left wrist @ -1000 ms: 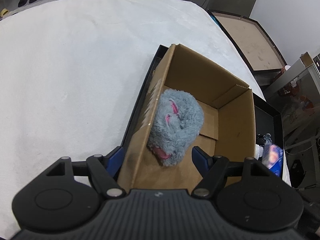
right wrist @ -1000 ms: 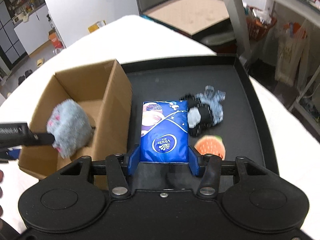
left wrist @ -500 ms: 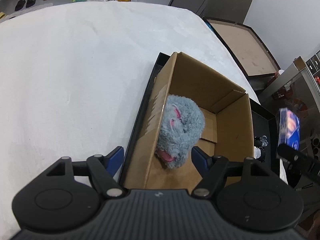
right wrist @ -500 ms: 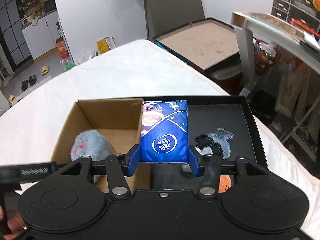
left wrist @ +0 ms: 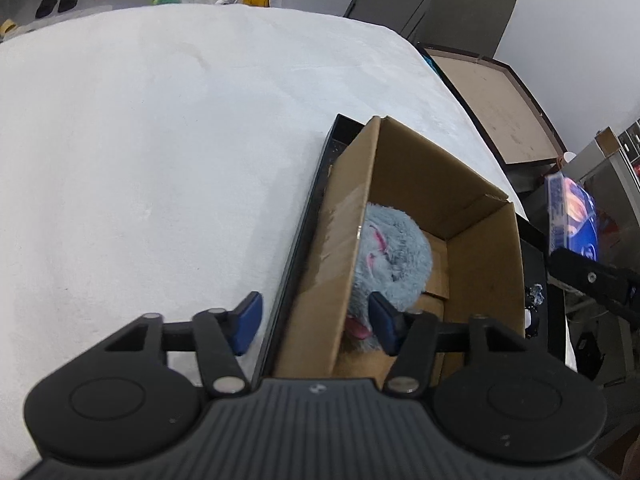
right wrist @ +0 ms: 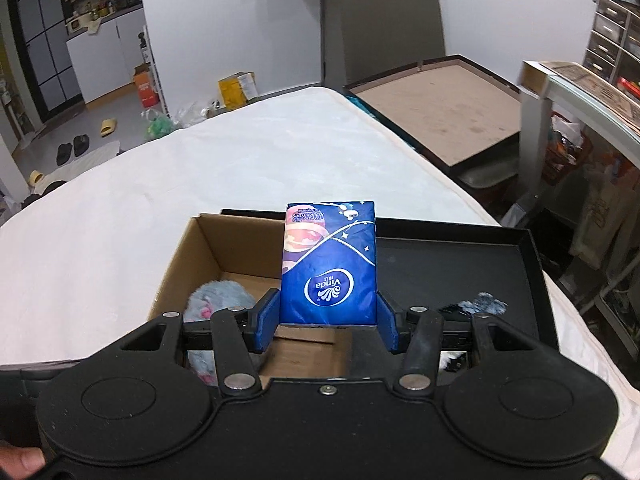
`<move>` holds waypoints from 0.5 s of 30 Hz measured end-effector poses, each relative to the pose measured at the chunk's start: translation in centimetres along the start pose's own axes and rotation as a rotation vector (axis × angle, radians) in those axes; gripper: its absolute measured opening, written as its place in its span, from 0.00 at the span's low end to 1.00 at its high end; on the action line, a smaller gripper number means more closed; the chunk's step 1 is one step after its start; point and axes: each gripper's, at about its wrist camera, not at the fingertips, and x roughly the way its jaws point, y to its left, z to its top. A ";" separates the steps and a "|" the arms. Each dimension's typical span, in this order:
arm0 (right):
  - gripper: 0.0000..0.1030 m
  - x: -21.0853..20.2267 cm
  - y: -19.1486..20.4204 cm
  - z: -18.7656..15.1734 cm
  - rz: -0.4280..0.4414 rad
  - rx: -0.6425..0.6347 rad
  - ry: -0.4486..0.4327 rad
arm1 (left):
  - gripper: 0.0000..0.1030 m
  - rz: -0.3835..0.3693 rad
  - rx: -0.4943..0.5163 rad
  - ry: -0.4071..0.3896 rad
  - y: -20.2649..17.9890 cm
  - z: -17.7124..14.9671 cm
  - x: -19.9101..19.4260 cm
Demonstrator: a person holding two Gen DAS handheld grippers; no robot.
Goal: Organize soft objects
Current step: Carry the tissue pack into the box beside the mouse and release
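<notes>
— Where's the free room here?

— The white bed (left wrist: pixel 160 160) is bare all along the left of the black tray (right wrist: pixel 480 248). The cardboard box (left wrist: pixel 472 264) stands in the tray's left end, its left wall right against the tray rim, and the top is open.

— And the left hand-held gripper (left wrist: pixel 316 320)?

— Its jaws have just been closing, and they straddle the box's left wall, one blue finger outside over the bed, the other inside beside the grey plush toy (left wrist: pixel 394 256). Whether the pads actually press the cardboard, I can't tell.

— The right one?

— The right hand-held gripper (right wrist: pixel 327 322) is clamped on the blue tissue pack (right wrist: pixel 329 264), held upright above the box's right wall and the tray.

— What's in the box?

— Only the plush toy, lying against the left wall. Its lower end is hidden behind the gripper.

— Anything else in the tray?

— A grey-and-black fabric piece (right wrist: pixel 478 304) on the tray floor, right of the box, mostly cut off by the right gripper's body, so I can't make out what it is.
</notes>
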 end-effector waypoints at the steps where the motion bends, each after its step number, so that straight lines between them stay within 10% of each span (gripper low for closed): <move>1: 0.48 0.1 0.3 0.2 0.003 -0.004 0.000 | 0.47 -0.005 -0.002 0.004 0.1 0.0 0.1; 7: 0.48 1.1 2.4 1.0 0.031 -0.034 0.005 | 0.20 -0.022 0.006 0.008 0.1 0.0 0.5; 15: 0.59 2.0 4.4 1.6 0.116 -0.043 0.000 | 0.18 -0.010 0.025 -0.015 -0.1 -0.2 0.4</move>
